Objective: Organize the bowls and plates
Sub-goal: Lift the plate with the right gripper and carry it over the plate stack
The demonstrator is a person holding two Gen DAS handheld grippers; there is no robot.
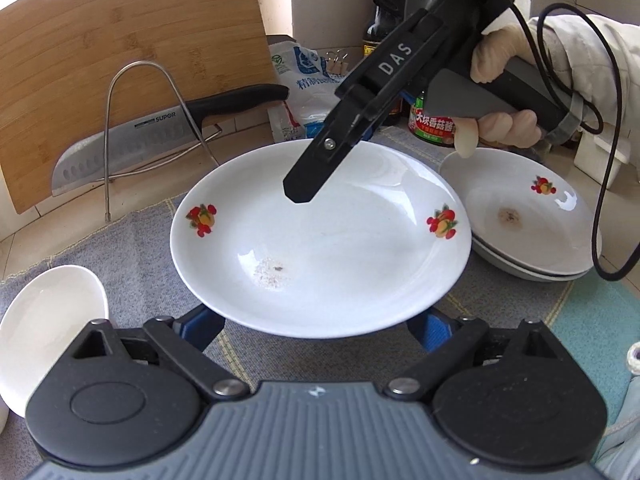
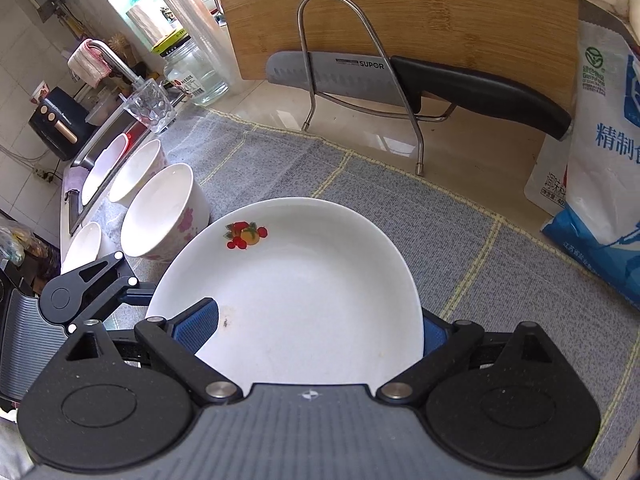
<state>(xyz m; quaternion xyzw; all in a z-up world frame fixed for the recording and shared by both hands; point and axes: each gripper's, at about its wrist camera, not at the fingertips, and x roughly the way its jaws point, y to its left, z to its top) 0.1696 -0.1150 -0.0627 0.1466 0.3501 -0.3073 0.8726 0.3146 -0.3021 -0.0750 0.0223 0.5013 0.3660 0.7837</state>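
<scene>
A white plate [image 1: 320,240] [image 2: 304,292] with fruit decals hangs above the grey mat [image 1: 132,248], carried between both grippers. My left gripper [image 1: 318,328] stands wide under its near rim. Only the blue pads [image 1: 204,326] show, and the fingertips are hidden beneath the plate. My right gripper [image 2: 316,332], in a gloved hand [image 1: 500,80], straddles the far rim. One finger [image 1: 304,184] lies on the plate's inner face and the other sits below the rim. A stack of matching plates [image 1: 532,220] rests at the right.
A knife [image 2: 360,76] lies in a wire rack [image 2: 360,92] against a bamboo cutting board [image 2: 400,12]. A salt bag [image 2: 600,168] and jars [image 1: 432,124] stand behind. Several white bowls [image 2: 160,208] [image 1: 48,320] line the mat's left side, beside a glass [image 2: 150,104] and a sink.
</scene>
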